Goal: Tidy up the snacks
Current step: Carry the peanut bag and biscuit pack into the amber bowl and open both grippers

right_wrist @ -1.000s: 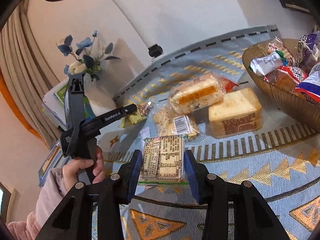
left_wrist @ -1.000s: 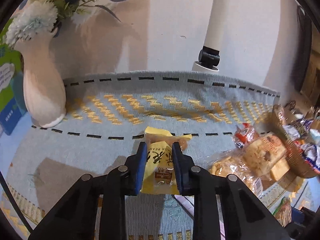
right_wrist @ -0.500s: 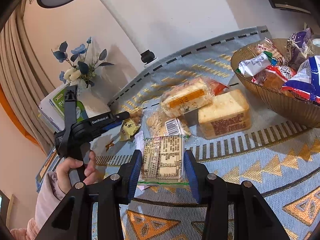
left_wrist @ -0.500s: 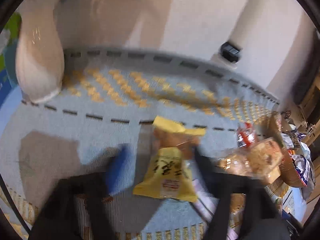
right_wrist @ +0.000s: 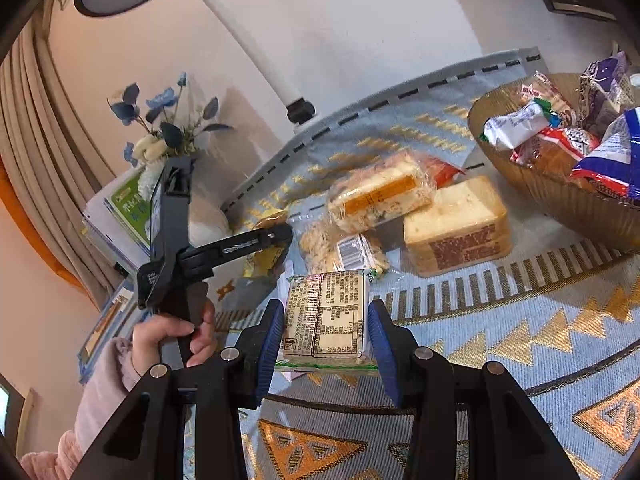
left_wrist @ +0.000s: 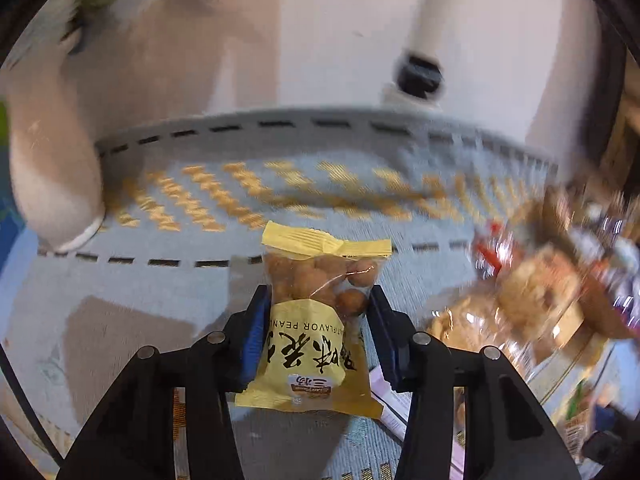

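Note:
My left gripper (left_wrist: 318, 320) is shut on a yellow peanut packet (left_wrist: 316, 332), its blue pads pressed on both sides, above the blue patterned cloth (left_wrist: 160, 280). My right gripper (right_wrist: 326, 332) is shut on a clear-wrapped cracker packet (right_wrist: 326, 320) with a printed label facing up. The right wrist view shows the left gripper (right_wrist: 272, 240) held in a hand over the cloth, left of the loose snacks. A brown basket (right_wrist: 560, 196) at the right holds several wrapped snacks.
On the cloth lie a wrapped sandwich cake (right_wrist: 380, 196), a bread block (right_wrist: 456, 228) and a clear biscuit bag (right_wrist: 344, 248). A white vase with blue flowers (right_wrist: 168, 140) stands at the back left beside books (right_wrist: 120, 216). A white lamp post (right_wrist: 276, 76) stands behind.
The left gripper opened and blurred half a second ago, then closed again on the peanut packet further down it. The right gripper holds the cracker packet, shifted slightly.

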A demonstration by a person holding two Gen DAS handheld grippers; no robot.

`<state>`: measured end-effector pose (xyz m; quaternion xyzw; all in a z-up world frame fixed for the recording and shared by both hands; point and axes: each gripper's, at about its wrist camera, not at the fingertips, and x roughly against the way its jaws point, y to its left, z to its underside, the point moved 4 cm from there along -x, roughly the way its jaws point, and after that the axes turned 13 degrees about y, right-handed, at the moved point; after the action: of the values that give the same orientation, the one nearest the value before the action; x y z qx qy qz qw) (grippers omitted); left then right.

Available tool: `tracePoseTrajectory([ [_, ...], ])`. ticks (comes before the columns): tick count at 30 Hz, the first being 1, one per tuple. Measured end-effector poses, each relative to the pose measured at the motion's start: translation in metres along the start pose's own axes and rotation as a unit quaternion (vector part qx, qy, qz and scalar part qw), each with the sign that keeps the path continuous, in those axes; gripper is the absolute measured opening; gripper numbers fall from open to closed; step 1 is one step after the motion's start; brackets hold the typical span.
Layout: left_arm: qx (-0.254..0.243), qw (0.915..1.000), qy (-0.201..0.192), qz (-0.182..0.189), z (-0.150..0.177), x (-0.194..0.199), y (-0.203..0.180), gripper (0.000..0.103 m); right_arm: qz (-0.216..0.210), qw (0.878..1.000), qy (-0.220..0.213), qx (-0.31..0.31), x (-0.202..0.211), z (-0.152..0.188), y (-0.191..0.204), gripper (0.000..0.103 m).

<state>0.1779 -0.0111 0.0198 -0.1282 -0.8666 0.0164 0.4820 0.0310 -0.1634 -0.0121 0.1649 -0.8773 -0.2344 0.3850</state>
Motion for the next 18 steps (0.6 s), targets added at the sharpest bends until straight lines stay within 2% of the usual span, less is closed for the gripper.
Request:
tracePoseTrajectory([
  [3,0.037,0.9992,-0.009,0.009,0.001,0.003,0.015,0.045,-0.005,1.0,-0.005,0.004,0.002,0.0,0.002,0.042],
  [5,0.045,0.9988,-0.013,0.015,0.0,0.005,0.02,0.045,-0.018,1.0,-0.009,0.006,0.002,-0.001,0.002,0.042],
  [9,0.052,0.9981,-0.029,0.018,-0.001,0.011,0.021,0.045,-0.028,0.999,0.013,0.017,-0.006,-0.001,0.006,0.042],
  [12,0.063,0.9968,-0.041,0.029,0.0,0.018,0.026,0.045,-0.033,0.999,0.0,0.017,0.0,0.0,0.005,0.042],
  [13,0.067,0.9965,-0.026,0.042,0.001,0.015,0.028,0.045,-0.034,0.999,-0.006,0.014,0.003,0.0,0.004,0.042],
  [15,0.079,0.9964,-0.01,0.03,0.002,0.011,0.03,0.045,-0.029,0.999,-0.013,0.008,0.007,0.001,0.001,0.042],
  [18,0.101,0.9939,0.006,0.043,0.01,0.014,0.025,0.045,-0.029,0.999,0.007,0.022,0.007,0.004,0.004,0.042],
])
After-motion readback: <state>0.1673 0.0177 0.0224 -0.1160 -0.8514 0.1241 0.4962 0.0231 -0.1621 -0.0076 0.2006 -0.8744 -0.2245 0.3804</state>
